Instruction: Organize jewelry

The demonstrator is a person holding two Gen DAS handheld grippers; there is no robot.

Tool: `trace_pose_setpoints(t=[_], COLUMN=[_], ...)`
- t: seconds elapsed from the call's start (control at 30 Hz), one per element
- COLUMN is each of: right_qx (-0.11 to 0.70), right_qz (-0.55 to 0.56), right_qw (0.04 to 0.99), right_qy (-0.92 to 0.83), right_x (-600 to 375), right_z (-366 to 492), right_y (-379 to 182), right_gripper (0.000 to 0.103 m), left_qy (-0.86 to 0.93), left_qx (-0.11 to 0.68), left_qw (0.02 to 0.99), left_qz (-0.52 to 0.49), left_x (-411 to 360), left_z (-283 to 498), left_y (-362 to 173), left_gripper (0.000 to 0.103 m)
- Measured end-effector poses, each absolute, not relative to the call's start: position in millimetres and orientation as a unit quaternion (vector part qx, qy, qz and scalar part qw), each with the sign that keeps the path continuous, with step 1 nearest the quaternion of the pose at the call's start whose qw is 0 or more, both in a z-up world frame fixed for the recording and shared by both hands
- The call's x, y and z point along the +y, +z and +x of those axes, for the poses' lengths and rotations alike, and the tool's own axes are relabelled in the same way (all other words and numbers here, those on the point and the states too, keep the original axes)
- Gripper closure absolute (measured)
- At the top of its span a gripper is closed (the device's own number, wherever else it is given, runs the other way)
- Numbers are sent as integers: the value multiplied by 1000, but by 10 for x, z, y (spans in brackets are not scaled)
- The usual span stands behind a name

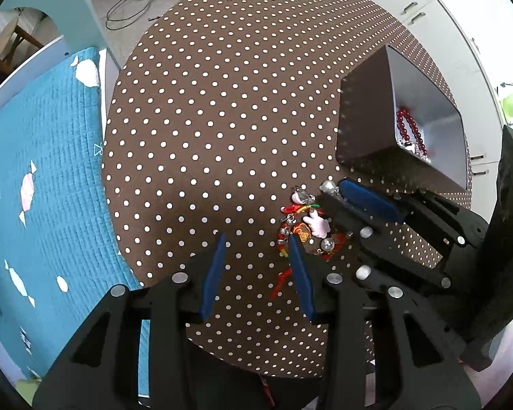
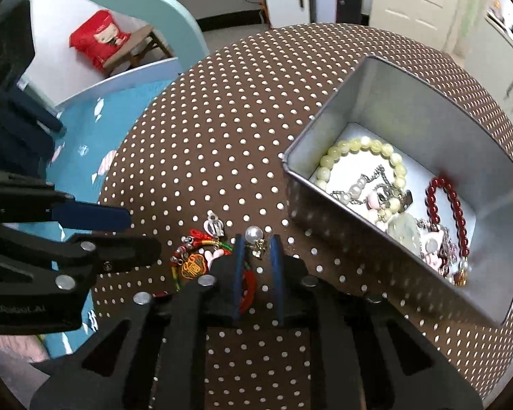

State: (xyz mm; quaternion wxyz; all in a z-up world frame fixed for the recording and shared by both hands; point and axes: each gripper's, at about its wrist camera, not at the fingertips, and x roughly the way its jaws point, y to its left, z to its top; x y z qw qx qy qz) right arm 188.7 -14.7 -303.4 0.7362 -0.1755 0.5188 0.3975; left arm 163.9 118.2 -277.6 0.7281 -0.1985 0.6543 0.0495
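On the brown dotted tablecloth (image 1: 222,102) lies a heap of jewelry: a red string bracelet with charms (image 1: 304,229) (image 2: 195,263), a pink clip earring (image 2: 212,223) and a pearl earring (image 2: 253,234) (image 1: 328,187). My right gripper (image 2: 256,242) (image 1: 330,193) points down over the heap's right end. Its jaws stand narrowly apart with the pearl earring between the tips, the pads clear of it. My left gripper (image 1: 256,242) (image 2: 143,234) is open over bare cloth, its right finger at the bracelet's edge. A metal tin (image 2: 325,119) (image 1: 362,116) holds a yellow bead bracelet (image 2: 359,145), a dark red one (image 2: 451,201) and chains.
The round table's edge falls away at the left to a bed with a blue quilt (image 1: 44,177) and a pale blue frame (image 1: 61,3). White cabinets (image 1: 444,24) stand behind the tin. Cables (image 1: 133,3) lie on the floor. A red bag (image 2: 97,41) sits on a stool.
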Motion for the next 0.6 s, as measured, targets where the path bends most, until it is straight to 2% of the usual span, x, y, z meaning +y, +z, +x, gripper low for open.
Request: trace_pose_setpoints(t=[0.1, 0.17, 0.4, 0.6], right_qx=[507, 503, 529, 559], right_qz=[-184, -190, -144, -31], right_qw=[741, 744, 740, 752], right_qy=[401, 397, 390, 348], right_x=[-145, -151, -265, -737], right_z=[1869, 1896, 2041, 2202], right_y=[-3053, -3066, -3021, -2904], right_gripper=[82, 93, 94, 93], left_qy=[53, 55, 38, 1], left_qx=[654, 655, 650, 647], left_qw=[727, 725, 730, 734], left_qz=[-203, -206, -208, -206], left_x=[1237, 1264, 1277, 1196], left_z=[1580, 1588, 1702, 1858], left_y=[-2801, -2836, -2883, -2921], left_gripper=[64, 64, 65, 65])
